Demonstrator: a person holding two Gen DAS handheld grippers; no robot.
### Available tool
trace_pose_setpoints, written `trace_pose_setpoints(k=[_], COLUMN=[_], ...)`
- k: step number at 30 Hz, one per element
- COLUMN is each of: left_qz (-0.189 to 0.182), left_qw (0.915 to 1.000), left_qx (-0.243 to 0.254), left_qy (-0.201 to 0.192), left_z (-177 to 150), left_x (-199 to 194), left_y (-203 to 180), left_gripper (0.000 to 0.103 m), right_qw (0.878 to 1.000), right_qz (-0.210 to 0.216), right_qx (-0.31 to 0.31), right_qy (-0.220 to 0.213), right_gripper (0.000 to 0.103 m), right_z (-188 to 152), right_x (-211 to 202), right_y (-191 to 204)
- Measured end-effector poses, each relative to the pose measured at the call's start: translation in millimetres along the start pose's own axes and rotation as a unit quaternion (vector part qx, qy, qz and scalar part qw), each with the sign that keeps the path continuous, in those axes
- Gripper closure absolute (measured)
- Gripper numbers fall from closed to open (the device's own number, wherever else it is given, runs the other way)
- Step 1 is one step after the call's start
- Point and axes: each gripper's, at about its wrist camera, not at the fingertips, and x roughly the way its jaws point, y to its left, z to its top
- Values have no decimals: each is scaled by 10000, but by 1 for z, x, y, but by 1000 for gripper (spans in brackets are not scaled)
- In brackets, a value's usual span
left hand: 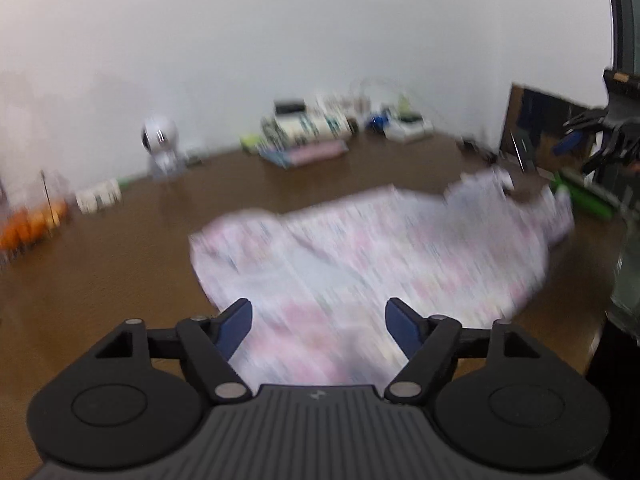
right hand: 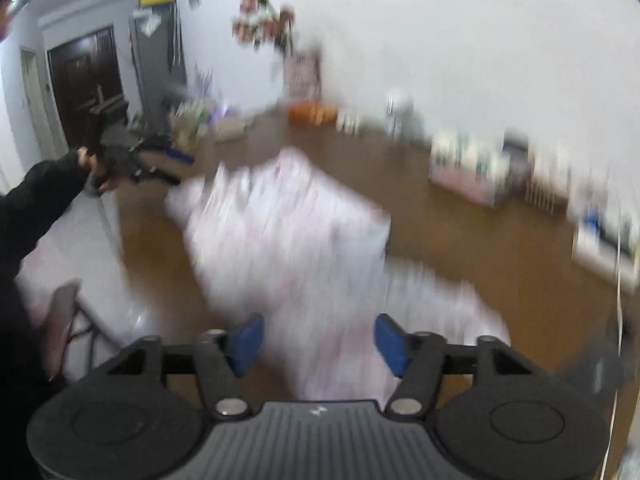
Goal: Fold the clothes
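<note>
Looking down both wrist cams, everything's pretty smeared, but the main stuff is readable; the garment [left hand: 372, 256], a pale white-and-pink patterned piece, is lying spread on the brown table [left hand: 120, 280], bunched a bit at its far right end; the left gripper [left hand: 319, 330] hangs above the near edge of the cloth with its blue pads wide apart and nothing pinched between them; fabric shows through the gap but the pads aren't pressing on it; same story for the right gripper [right hand: 319, 344], jaws spread with only cloth below them, not gripped; from the right cam you can also see the garment [right hand: 288, 236] folded over on itself, with a lower layer sticking out to the right; the left gripper [right hand: 176, 168] shows at the far left there too, held by a hand [right hand: 90, 168] coming out of a dark sleeve [right hand: 36, 204]; along the wall there's a white round gadget [left hand: 159, 138], boxes and clutter [left hand: 320, 124], and something orange [left hand: 28, 228] at the left, too blurry to name.
</note>
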Motion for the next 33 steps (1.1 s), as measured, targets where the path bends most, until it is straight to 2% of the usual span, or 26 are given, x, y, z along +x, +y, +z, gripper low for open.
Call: trace_pose_setpoints(k=[2,3,4,5,7,8,10,13,15,16,17,18,19,20,21,23,24,26,28,32,33], left_qz=[25,210,405,429,315,182,-171,-395,-341,-371,-438,-506,-598,-593,-524,-385,-295,-106,-2,262,314], left_qw=[10000,9997,9991,9989,9987,9983,9961,9915,9879,9855,9830,9803,9794,9791,9783,9757,9745,9723,9673,9480,9442], left_qx=[-48,8,67,131,275,376,568,885,1036,1085,1130,1175,1192,1286,1433,1726,1874,2161,2465,3143,3256], left_qy=[73,115,118,162,308,395,648,867,1105,1247,1378,1508,1515,1457,1403,1293,1194,887,603,430,386], left_z=[27,40,50,55,64,66,65,60,57,56,53,51,50,49,48,46,45,45,42,30,25], left_x=[30,53,75,93,129,142,161,175,187,193,198,202,203,201,198,193,187,166,142,99,90], left_y=[18,24,27,30,36,38,40,38,39,40,41,42,42,39,35,27,21,8,-8,-38,-45], left_gripper=[19,20,20,21,24,25,26,25,25,31,40,58,77,86,93,97,97,97,97,98,98], right_qw=[9997,9993,9993,9991,9977,9964,9929,9920,9913,9909,9913,9916,9921,9926,9931,9938,9949,9983,9985,9918,9886], right_qz=[-245,-357,-365,-393,-418,-419,-417,-226,-170,-147,-165,-181,-175,-169,-161,-151,-202,-71,103,641,791], right_qx=[12,18,27,103,235,294,406,429,456,462,395,330,280,230,177,27,-41,-203,-453,-1105,-1279], right_qy=[-86,-120,-52,122,485,672,1033,1165,1225,1252,1246,1238,1210,1181,1152,1102,986,546,294,-8,35], right_gripper=[37,37,37,38,42,46,47,47,48,48,52,59,61,68,81,101,101,101,102,102,102], right_z=[32,47,59,70,85,89,97,93,89,87,86,84,82,80,78,80,80,83,84,81,77], right_x=[47,71,97,125,172,192,229,255,263,266,267,268,267,266,265,262,257,235,212,168,162], right_y=[-2,-3,-5,-12,-24,-29,-40,-53,-58,-61,-59,-58,-56,-55,-53,-48,-44,-35,-21,15,26])
